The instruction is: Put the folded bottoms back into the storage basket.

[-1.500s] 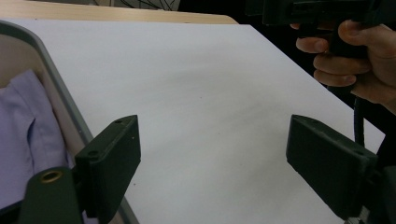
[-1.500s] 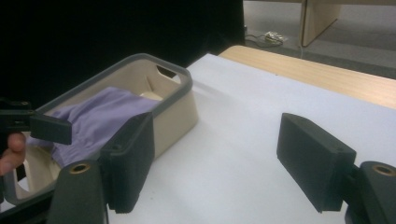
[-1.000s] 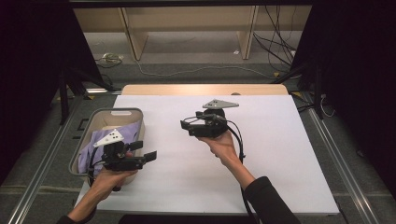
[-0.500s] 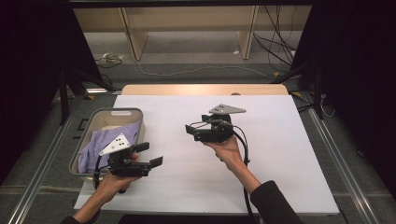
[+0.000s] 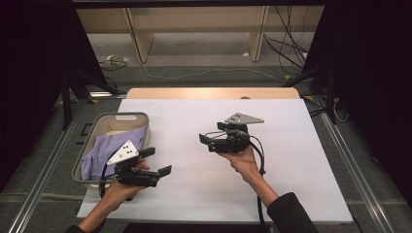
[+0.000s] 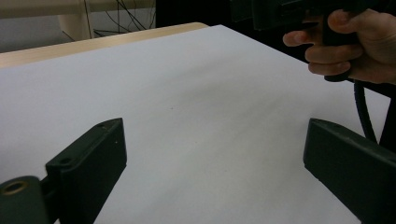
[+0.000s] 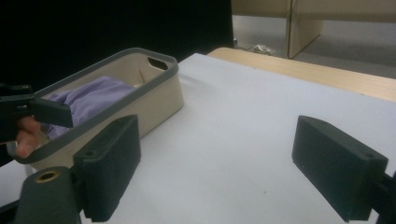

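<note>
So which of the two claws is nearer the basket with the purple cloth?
The left claw, right beside the basket holding the purple cloth; the right claw hangs over mid-table.

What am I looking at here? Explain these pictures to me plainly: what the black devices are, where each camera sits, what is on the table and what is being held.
There is no robot here. A person stands at a table and holds a hand-operated tool in each hand: the left gripper and the right gripper. Each has two black jaws.

The high view looks down from above the person's side, so the forearms come in from the bottom. The other two pictures come from small cameras riding on the grippers, looking out between their own jaws.

On the white table surface stands a beige basket with a grey rim, at the left. A purple cloth lies inside it.

Nothing is held. Both grippers have just been opening their jaws, which stand wide apart with bare table between them. The right gripper view faces the basket.
</note>
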`<state>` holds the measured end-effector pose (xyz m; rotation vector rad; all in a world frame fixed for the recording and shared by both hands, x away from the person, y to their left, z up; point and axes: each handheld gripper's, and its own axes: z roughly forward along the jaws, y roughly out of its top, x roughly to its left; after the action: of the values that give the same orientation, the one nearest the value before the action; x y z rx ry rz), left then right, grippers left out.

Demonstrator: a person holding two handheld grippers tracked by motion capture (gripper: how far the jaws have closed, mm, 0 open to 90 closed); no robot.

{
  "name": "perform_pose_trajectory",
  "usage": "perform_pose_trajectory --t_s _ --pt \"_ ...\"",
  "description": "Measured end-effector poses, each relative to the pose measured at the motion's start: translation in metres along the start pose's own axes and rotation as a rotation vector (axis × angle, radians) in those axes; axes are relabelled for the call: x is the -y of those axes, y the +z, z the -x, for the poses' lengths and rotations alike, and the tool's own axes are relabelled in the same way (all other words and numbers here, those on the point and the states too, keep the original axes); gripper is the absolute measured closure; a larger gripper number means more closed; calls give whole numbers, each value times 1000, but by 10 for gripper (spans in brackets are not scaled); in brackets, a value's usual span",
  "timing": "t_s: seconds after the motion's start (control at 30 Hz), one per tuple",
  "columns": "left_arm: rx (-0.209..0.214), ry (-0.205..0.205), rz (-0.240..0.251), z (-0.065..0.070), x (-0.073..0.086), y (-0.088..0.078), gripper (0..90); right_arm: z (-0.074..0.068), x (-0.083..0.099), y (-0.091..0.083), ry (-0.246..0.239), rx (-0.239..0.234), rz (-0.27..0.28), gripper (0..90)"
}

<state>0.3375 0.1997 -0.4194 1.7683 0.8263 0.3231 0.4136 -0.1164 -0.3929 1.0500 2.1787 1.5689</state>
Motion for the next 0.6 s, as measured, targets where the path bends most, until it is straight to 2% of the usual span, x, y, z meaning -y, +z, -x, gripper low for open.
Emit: perform_pose_trajectory --t_s 0.6 --pt "-9 31 13 3 1 2 41 5 15 -29 -10 15 42 161"
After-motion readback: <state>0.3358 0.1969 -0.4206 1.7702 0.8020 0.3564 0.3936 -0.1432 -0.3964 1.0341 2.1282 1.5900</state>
